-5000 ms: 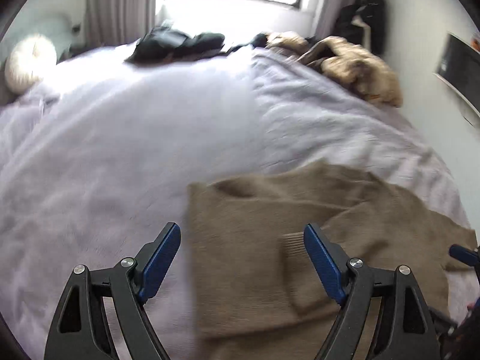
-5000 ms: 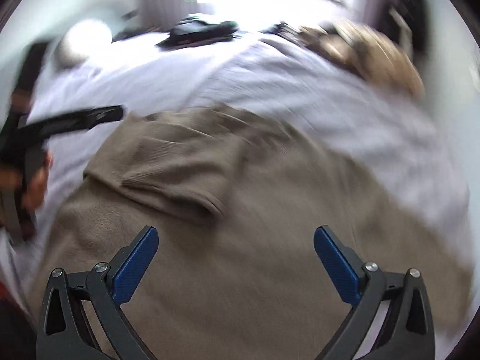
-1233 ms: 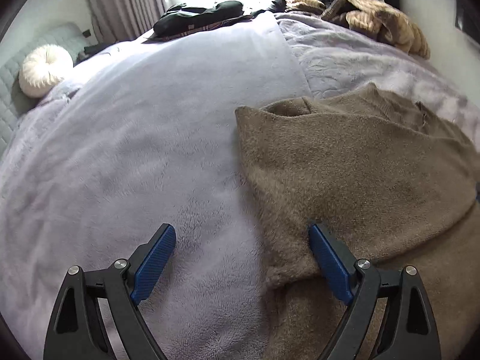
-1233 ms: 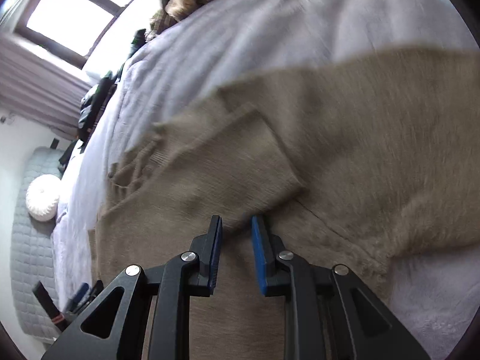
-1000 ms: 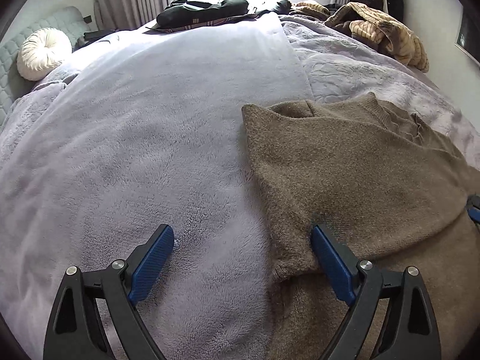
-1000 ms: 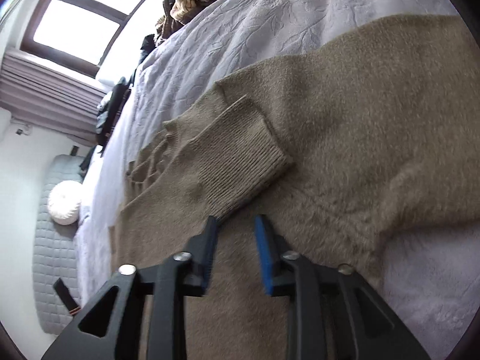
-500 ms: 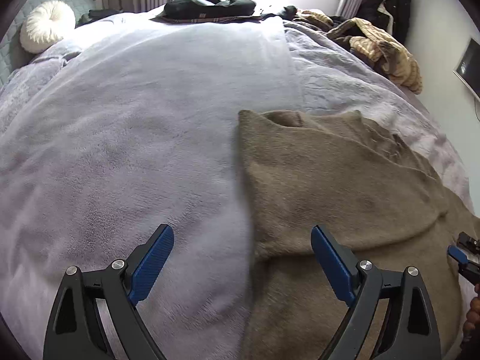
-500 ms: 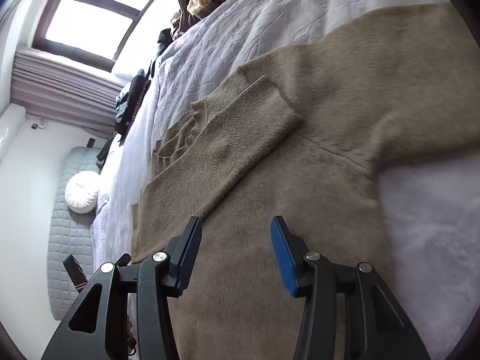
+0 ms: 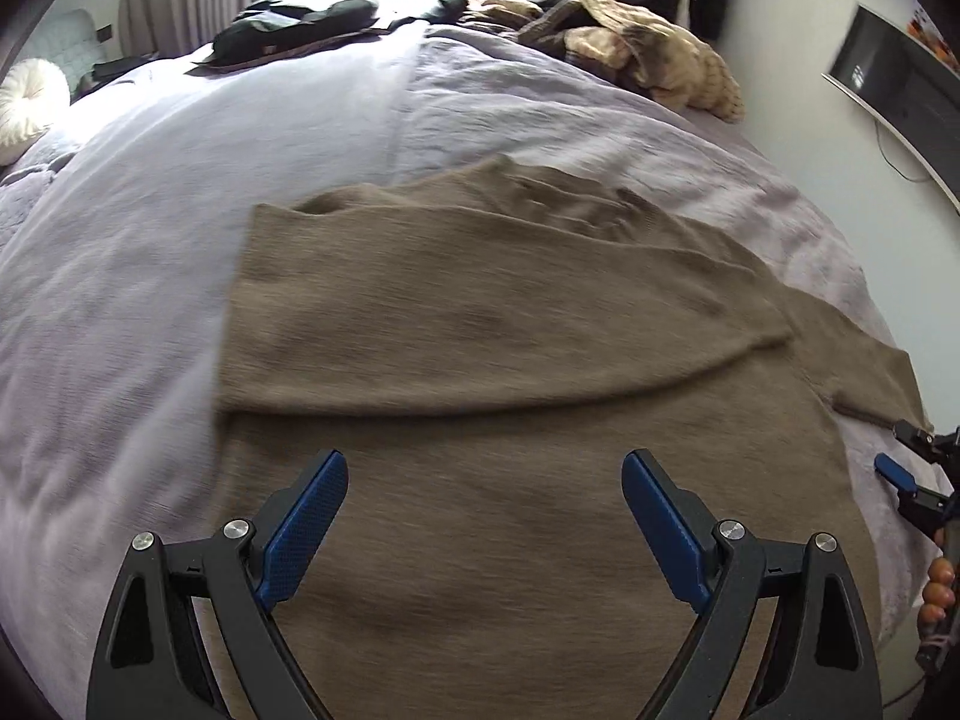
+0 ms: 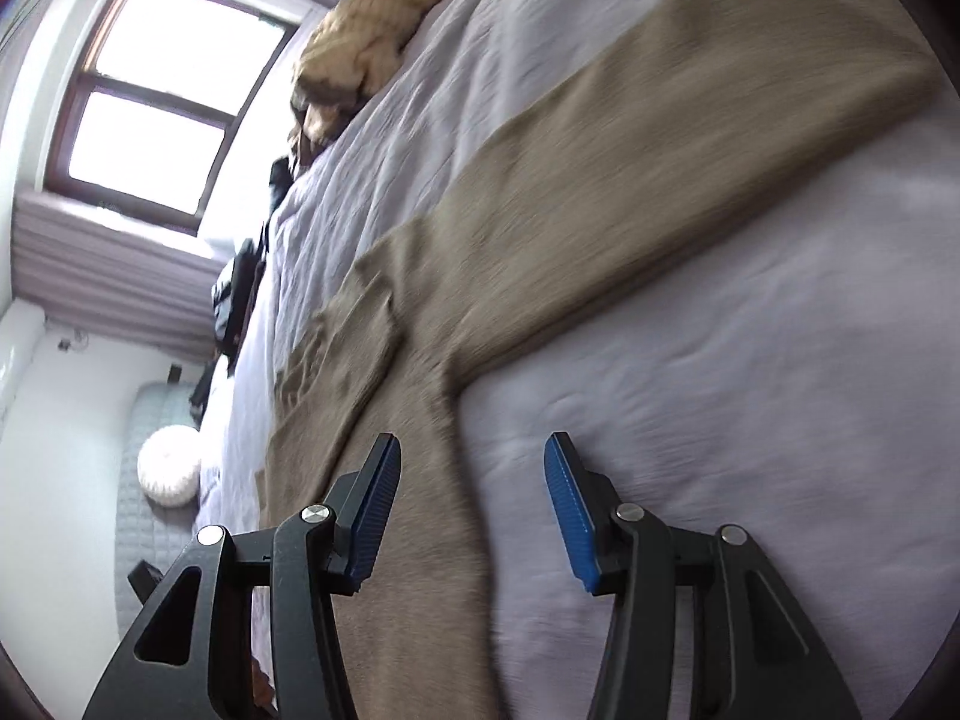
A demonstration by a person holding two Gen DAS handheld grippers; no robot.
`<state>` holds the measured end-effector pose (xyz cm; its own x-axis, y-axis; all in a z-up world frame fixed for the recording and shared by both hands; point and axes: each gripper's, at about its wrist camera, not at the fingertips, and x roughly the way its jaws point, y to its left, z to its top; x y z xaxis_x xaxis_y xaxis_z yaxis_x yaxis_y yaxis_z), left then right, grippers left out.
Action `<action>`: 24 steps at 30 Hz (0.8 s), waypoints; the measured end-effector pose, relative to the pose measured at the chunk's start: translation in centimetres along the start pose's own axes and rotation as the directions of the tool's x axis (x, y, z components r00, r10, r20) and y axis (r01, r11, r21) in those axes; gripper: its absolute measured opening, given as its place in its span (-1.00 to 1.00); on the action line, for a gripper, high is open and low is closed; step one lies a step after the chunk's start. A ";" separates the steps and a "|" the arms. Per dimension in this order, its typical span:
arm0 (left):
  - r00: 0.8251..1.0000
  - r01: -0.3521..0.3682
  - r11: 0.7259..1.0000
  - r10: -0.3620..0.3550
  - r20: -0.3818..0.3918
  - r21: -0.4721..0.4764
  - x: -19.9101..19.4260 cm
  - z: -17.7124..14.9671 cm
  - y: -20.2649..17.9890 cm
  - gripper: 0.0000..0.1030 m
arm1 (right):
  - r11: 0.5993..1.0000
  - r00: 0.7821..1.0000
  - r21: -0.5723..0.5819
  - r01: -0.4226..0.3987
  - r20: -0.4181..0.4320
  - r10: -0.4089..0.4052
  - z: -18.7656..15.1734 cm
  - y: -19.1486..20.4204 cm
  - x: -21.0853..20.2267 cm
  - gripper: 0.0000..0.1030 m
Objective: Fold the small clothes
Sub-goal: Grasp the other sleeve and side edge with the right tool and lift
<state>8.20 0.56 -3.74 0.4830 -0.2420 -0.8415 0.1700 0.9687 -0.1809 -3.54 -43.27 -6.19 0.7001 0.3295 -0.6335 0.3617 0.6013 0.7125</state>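
Note:
A brown knit sweater [image 9: 480, 372] lies flat on the lilac bedspread [image 9: 150, 228], its left sleeve folded across the chest. My left gripper [image 9: 483, 516] is open and empty, hovering over the sweater's lower body. My right gripper [image 10: 471, 510] is open and empty over the sweater's right side edge, where the right sleeve [image 10: 660, 150] stretches out over the bed. The right gripper also shows in the left wrist view [image 9: 906, 474] at the sweater's far right edge.
A beige knit pile [image 9: 654, 60] and dark clothes [image 9: 294, 30] lie at the far end of the bed. A round white cushion [image 9: 24, 102] sits at the left. A wall-mounted screen [image 9: 900, 90] is at the right. The window [image 10: 162, 102] is behind the bed.
My right gripper opened, letting go of the left sleeve cuff laid on the chest, and swung right to the other sleeve. My left gripper moved right, over the sweater's body.

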 end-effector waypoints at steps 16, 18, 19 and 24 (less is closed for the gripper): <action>0.994 0.100 0.991 -0.095 -0.060 0.083 1.8 -1.3 -12.3 0.81 | 0.953 0.952 0.302 -0.021 0.298 -0.073 7.0 -10.8 -9.5 0.05; 0.993 0.104 0.991 -0.099 -0.065 0.083 2.0 -1.1 -13.1 0.81 | 0.946 0.942 0.321 -0.053 0.331 -0.059 7.8 -11.6 -9.4 0.05; 0.993 0.106 0.991 -0.101 -0.065 0.083 2.1 -1.0 -13.5 0.81 | 0.942 0.938 0.330 -0.067 0.342 -0.053 8.1 -12.0 -9.3 0.05; 0.993 0.113 0.989 -0.108 -0.056 0.090 2.2 -0.4 -14.8 0.81 | 0.909 0.918 0.386 -0.157 0.396 -0.009 9.0 -14.3 -9.6 0.05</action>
<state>6.40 -14.29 -3.11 0.4126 -0.3419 -0.8443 0.3002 0.9261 -0.2283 -9.87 -61.52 -7.59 0.8834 0.0082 -0.4686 0.4562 0.2143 0.8637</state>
